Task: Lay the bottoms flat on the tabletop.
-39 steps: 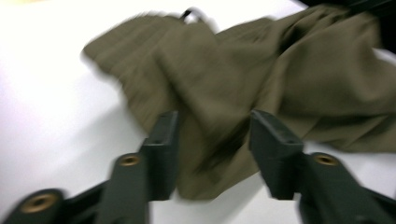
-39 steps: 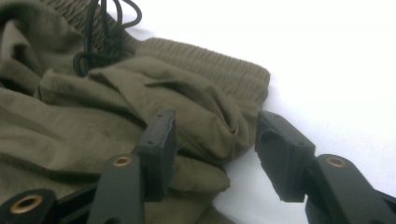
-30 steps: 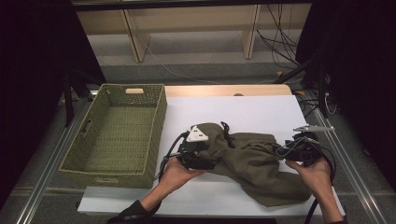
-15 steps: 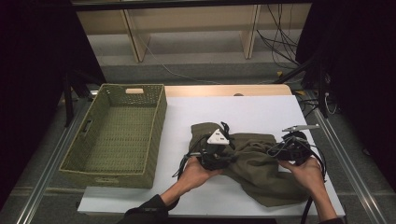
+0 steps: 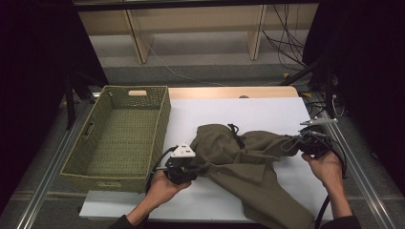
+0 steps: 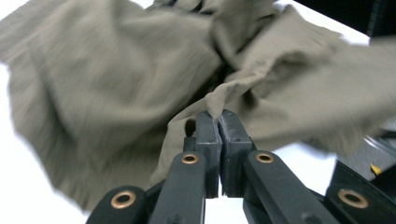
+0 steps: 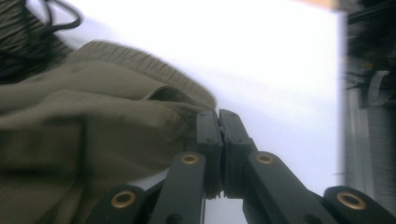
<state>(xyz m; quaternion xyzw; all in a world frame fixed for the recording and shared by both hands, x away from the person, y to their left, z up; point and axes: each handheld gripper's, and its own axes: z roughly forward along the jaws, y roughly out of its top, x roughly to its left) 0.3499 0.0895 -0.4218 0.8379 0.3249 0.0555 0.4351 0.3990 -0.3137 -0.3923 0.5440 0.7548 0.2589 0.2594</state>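
Bench (image 5: 248, 112): white top, wooden strip along the far edge; carries all items listed; bare white surface lies beyond both sets of jaws.

Basket (image 5: 117, 136): green woven, rectangular, slot handles in the end walls. Stands on the bench just beside the left gripper, on the side away from the garment, its near corner close to that hand. Not touched by either gripper.

Garment (image 5: 248, 167): olive-green cloth, crumpled, with a ribbed waistband (image 7: 140, 63) and a dark drawstring (image 5: 235, 130). Lies on the bench stretched between the two sets of jaws, with one long part trailing toward the near bench edge, past the right hand. In the left gripper view the garment (image 6: 116, 84) spreads ahead of and to both sides of the jaws.

Left gripper (image 5: 193, 168): held in the left hand (image 5: 160, 186), grey three-cornered plate on top. Jaws have just been closing and now stand together, a pinched fold of the cloth clamped at their tips.

Right gripper (image 5: 302, 143): held in the right hand (image 5: 327, 167), cable trailing back along the forearm. Jaws have just been closing and now stand together at the waistband end of the garment, cloth edge caught between the tips.
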